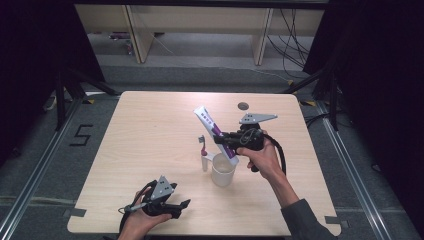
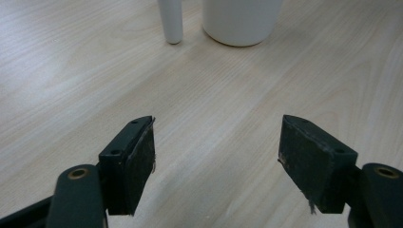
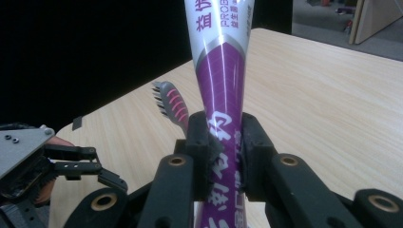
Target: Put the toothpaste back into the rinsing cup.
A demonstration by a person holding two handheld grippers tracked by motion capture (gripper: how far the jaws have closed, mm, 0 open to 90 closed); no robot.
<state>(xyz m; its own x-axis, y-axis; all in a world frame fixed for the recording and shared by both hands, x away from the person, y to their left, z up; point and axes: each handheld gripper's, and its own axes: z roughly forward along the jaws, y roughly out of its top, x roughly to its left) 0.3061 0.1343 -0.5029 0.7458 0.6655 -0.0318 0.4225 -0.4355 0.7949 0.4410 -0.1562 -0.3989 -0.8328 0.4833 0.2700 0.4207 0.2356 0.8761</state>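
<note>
Right gripper (image 1: 231,141) is clamping the toothpaste tube (image 1: 216,134) over the white cup (image 1: 223,170), long axis tilting: lower end toward cup, flat end pointing up-left. Left gripper (image 1: 181,207) is sitting with jaws apart, holding nothing.

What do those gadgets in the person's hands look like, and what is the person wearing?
Each gripper, left and right, is a black handheld tool with two blocky black jaws, brass-coloured pivot pins and a grey three-cornered plate on top. A thick black cable trails from each. The right arm wears a dark grey sleeve.

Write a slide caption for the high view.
Right gripper lowers a purple-and-white toothpaste tube into a white cup beside a toothbrush; left gripper rests open.
</note>
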